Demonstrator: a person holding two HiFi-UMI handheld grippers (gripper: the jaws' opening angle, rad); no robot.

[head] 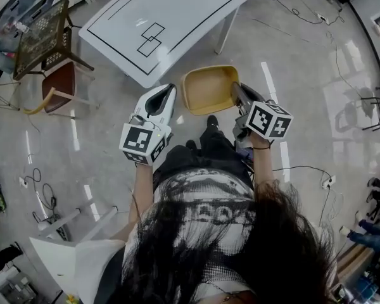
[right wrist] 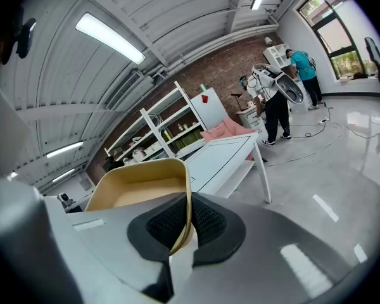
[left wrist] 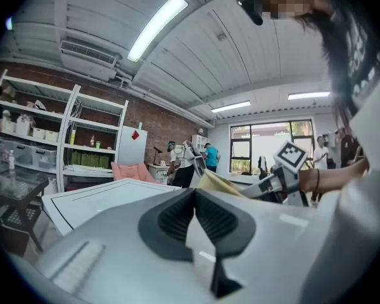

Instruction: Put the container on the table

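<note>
Pinching the tan container [right wrist: 136,182] by its side wall, the right gripper [right wrist: 182,223] shows that grip only in its own view. The head view places the container beside the white table's [head: 196,18] near edge, not on it. The left gripper [left wrist: 195,211] has its jaws together, empty.

Tan container [head: 208,90] at R hand-held gripper [head: 237,91], nr white table [head: 177,5]
</note>
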